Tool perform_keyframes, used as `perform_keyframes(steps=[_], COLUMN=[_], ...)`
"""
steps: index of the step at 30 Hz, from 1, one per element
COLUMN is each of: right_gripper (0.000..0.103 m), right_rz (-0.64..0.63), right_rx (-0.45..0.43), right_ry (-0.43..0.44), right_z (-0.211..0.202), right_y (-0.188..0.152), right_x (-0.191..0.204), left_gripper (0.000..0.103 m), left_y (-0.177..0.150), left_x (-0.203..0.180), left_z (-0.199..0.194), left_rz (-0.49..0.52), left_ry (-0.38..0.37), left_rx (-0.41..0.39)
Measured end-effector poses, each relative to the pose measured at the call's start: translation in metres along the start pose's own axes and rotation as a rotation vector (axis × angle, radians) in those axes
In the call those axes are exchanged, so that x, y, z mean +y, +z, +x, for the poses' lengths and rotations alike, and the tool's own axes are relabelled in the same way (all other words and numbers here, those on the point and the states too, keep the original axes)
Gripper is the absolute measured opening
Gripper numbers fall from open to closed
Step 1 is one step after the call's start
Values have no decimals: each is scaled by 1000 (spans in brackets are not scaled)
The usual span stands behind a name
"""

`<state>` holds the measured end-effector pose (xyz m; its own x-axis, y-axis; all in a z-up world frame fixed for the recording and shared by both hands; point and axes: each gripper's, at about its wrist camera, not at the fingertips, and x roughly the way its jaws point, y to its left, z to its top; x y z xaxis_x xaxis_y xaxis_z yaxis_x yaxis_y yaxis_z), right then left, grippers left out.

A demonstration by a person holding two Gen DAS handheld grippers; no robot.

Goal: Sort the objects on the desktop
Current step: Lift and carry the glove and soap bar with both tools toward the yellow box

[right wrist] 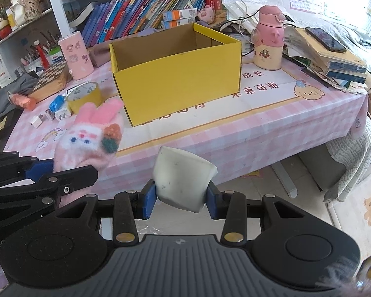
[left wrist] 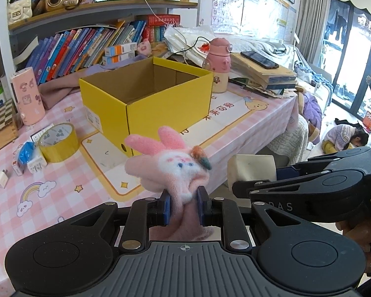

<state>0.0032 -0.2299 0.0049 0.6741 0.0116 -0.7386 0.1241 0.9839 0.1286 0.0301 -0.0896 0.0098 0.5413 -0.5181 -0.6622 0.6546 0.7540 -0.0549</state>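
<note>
Pink desk mat (left wrist: pixel 235 113) ("未来可期"), gripped bunny glove (left wrist: pixel 170 163), eraser (right wrist: pixel 183 178)

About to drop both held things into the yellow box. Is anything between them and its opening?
Nothing visible. The pink glove and the white eraser hang off the table's near edge, with only bare tablecloth before the open yellow box.

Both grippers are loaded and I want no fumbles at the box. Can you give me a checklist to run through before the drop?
1. Left gripper clamped on the fluffy pink bunny glove: ok.
2. Right gripper clamped on the white rubbery block: ok, held tilted.
3. Open yellow cardboard box upright: ok.
4. Box floor free: cannot tell, partly hidden.
5. Loads above box opening: not ok, both short of the pink checked tablecloth edge.
</note>
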Motion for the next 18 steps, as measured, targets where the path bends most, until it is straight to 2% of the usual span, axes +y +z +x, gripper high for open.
perform_keyframes(steps=[18], right_gripper=[39], right_rz=[5], right_rx=[46], right_ry=[-4], right_z=[24], right_y=[18], right_x=[-28], left_gripper=[20], left_y=[19], left_x=[-19], left_z=[39], left_rz=[13], left_ry=[-38], left_rx=[38])
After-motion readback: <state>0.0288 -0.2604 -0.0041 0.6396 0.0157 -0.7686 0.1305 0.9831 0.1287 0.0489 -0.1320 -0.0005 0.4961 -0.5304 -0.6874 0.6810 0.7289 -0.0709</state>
